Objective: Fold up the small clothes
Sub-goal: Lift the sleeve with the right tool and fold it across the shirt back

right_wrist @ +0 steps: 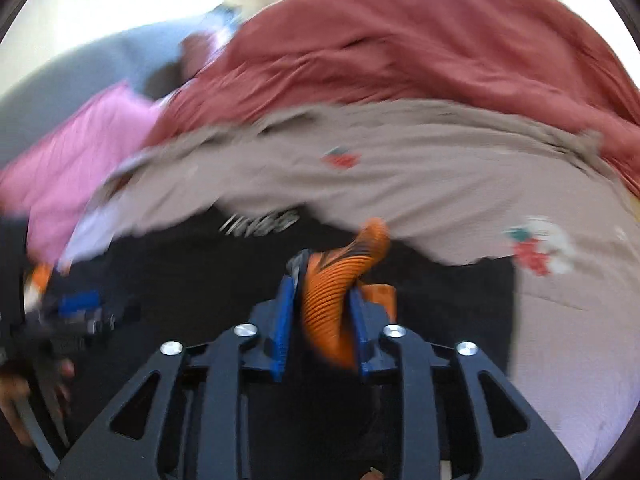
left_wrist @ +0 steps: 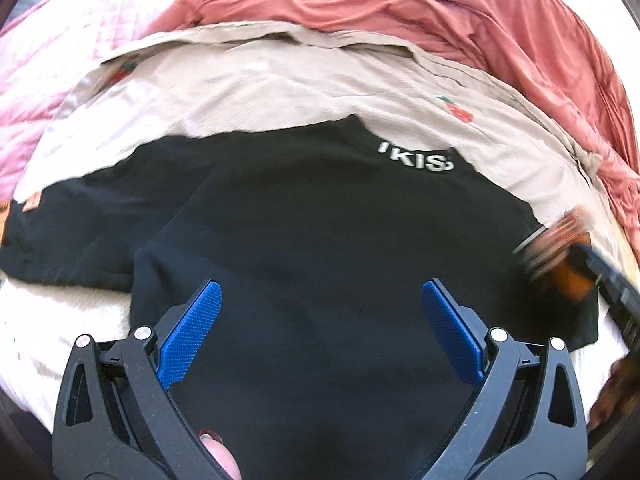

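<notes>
A black T-shirt (left_wrist: 320, 224) with white lettering lies partly folded on a beige sheet (left_wrist: 280, 92). My left gripper (left_wrist: 320, 292) hovers over its near part, open and empty, blue pads wide apart. My right gripper (right_wrist: 324, 300) is shut on an orange, black-striped cuff or trim (right_wrist: 340, 280) of the shirt (right_wrist: 192, 272), lifted above the cloth. It shows blurred at the right edge of the left wrist view (left_wrist: 568, 256). The left gripper appears blurred at the left of the right wrist view (right_wrist: 76, 312).
A crumpled terracotta-red blanket (left_wrist: 460, 8) is heaped behind and to the right. A pink quilt (left_wrist: 60, 60) lies at the left. The beige sheet carries small strawberry prints (left_wrist: 456, 108). A blue-grey cushion (right_wrist: 80, 72) sits far left in the right wrist view.
</notes>
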### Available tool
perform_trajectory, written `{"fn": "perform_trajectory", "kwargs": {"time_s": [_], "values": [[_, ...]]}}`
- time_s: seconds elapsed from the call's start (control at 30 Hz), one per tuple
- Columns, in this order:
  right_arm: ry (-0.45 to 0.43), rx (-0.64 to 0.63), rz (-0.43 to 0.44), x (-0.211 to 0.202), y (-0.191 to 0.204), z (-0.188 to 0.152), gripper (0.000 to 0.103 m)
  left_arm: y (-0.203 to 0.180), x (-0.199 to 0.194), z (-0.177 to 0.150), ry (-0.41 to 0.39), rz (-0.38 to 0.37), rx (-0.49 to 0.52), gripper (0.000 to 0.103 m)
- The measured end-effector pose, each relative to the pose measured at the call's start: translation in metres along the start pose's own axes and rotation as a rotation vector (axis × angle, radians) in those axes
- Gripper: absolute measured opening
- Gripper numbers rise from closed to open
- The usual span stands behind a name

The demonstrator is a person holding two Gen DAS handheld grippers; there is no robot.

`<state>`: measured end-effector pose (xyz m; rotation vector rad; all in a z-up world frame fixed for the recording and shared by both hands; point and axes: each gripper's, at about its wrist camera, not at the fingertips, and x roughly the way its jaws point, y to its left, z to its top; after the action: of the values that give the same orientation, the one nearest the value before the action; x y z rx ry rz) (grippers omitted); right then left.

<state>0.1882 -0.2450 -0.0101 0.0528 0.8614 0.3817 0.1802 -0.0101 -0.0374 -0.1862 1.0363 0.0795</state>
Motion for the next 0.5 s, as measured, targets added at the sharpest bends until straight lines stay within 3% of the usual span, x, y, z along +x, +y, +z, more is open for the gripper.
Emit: {"fn": "perform_trajectory", "kwargs": {"time_s": [0.03, 0.1, 0.17, 0.3, 0.43, 0.5], "values": [[0.014, -0.008, 0.063, 0.001, 0.006, -0.003, 0.030, 0.004, 0.001, 0.000, 0.006, 0.004, -0.013, 0.094], [-0.006, -0.015, 0.131, -0.006, 0.010, -0.002, 0.042, 0.007, 0.001, -0.003, 0.013, 0.012, -0.026, 0.094], [-0.067, -0.002, 0.144, -0.021, 0.002, 0.004, 0.050, 0.006, 0.001, -0.004, 0.014, 0.009, -0.029, 0.094], [-0.088, 0.137, 0.037, -0.028, -0.037, 0.013, 0.057, -0.010, 0.004, -0.009, 0.039, -0.046, -0.018, 0.094], [-0.025, 0.255, -0.104, -0.022, -0.082, 0.010, 0.057, -0.042, 0.017, -0.018, 0.128, -0.192, -0.026, 0.094], [-0.010, 0.321, -0.113, -0.022, -0.100, 0.005, 0.057, -0.054, 0.026, -0.023, 0.183, -0.275, -0.068, 0.094]]}}
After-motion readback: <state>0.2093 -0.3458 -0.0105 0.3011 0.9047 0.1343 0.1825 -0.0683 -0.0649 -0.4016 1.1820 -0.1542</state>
